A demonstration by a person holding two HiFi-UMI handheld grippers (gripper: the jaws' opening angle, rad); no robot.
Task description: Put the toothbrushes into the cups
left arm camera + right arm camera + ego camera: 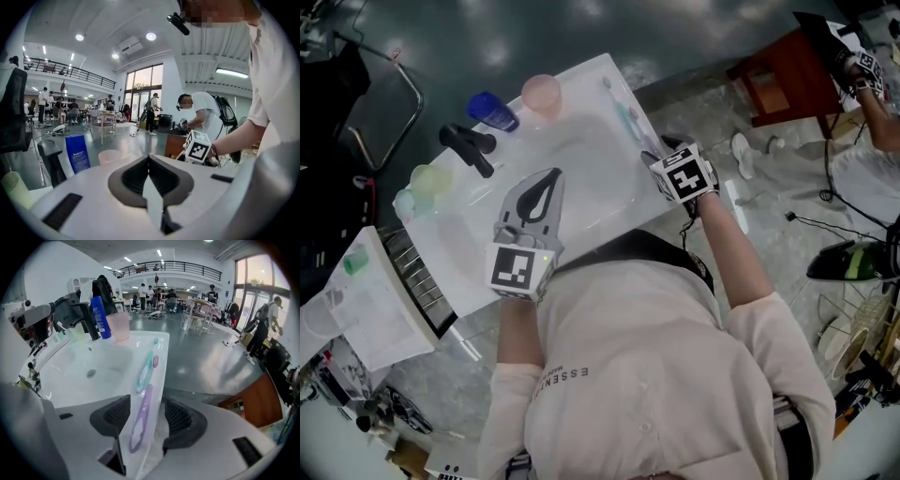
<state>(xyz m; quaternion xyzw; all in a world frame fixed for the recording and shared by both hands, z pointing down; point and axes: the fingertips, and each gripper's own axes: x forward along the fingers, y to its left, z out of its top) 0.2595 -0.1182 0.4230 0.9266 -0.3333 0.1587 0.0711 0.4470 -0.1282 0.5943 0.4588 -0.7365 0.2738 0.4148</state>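
The left gripper hangs over the middle of the white ceramic sink, at the centre of the head view. Its jaws are pressed together with nothing between them.

At the sink's right rim, the right gripper has its jaws spread wide. They straddle the translucent purple toothbrush, which lies flat on the rim, and neither pad touches it. The translucent teal toothbrush lies on the same rim just beyond it, farther up the frame.

Across the top and left of the sink stand a pale pink plastic cup, a blue cup and a yellow-green cup. The black tap stands between the blue and yellow-green cups.
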